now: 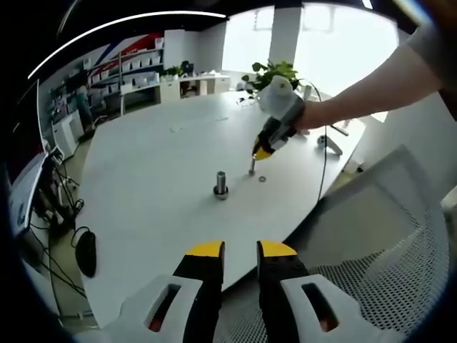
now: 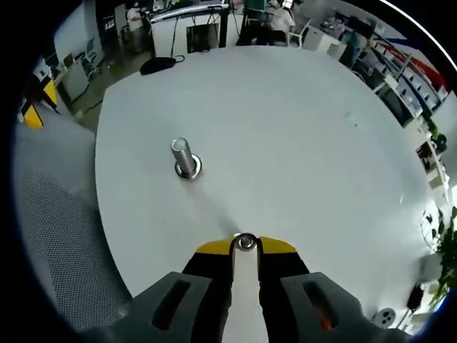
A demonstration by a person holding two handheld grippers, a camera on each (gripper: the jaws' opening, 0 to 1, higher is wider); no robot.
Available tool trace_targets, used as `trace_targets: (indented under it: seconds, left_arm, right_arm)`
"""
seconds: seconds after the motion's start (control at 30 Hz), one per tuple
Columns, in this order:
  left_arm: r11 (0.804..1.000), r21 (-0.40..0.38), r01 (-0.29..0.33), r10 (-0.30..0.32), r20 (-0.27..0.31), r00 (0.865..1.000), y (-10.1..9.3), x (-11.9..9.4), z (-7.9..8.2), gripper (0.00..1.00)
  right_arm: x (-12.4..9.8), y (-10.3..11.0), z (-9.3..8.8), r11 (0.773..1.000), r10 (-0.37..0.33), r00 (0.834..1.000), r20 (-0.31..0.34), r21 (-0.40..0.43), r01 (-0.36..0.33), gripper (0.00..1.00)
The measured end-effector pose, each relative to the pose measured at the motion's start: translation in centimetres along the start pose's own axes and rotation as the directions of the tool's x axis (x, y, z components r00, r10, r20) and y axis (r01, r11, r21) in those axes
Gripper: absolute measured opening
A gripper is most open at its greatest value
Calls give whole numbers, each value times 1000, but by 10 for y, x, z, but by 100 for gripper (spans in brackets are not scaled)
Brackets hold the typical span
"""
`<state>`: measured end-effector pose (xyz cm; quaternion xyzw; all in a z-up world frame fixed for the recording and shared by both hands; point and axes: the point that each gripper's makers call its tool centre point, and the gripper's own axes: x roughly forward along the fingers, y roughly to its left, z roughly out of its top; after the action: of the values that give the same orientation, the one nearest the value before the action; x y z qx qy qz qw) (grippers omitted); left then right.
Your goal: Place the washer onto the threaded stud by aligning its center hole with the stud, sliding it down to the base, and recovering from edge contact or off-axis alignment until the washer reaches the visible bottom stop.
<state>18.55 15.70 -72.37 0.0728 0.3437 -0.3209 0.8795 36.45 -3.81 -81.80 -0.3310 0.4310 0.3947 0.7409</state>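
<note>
A short threaded stud (image 1: 221, 183) stands upright on its wide base on the white table (image 1: 157, 186). In the right gripper view the stud (image 2: 184, 157) is ahead and left of my jaws. My right gripper (image 2: 245, 246) is shut on a small metal washer (image 2: 245, 242) pinched at its tips. From the left gripper view a hand holds that right gripper (image 1: 253, 168) low over the table, just right of the stud. A second small ring (image 1: 263, 178) lies flat on the table beside it. My left gripper (image 1: 240, 250) hangs open over the near table edge, nothing between its fingers.
A white mesh chair back (image 1: 385, 236) stands close to the table edge on the right; the same mesh chair (image 2: 50, 236) is at the left of the right gripper view. Potted plant (image 1: 275, 71) at the far side. Cables and a dark object (image 1: 86, 254) lie on the floor.
</note>
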Motion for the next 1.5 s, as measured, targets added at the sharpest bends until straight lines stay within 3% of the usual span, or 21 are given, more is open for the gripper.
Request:
trace_targets:
  seconds: [0.83, 1.5]
  left_arm:
    - [1000, -9, -14, 14, 10, 1000, 2, -1, 1, 15]
    - [999, -23, -29, 29, -10, 1000, 6, -1, -3, 15]
  right_arm:
    - [5, 3, 0, 998, 55, 995, -82, -11, -56, 14]
    - [41, 16, -20, 995, 100, 981, -167, 18, -99, 14]
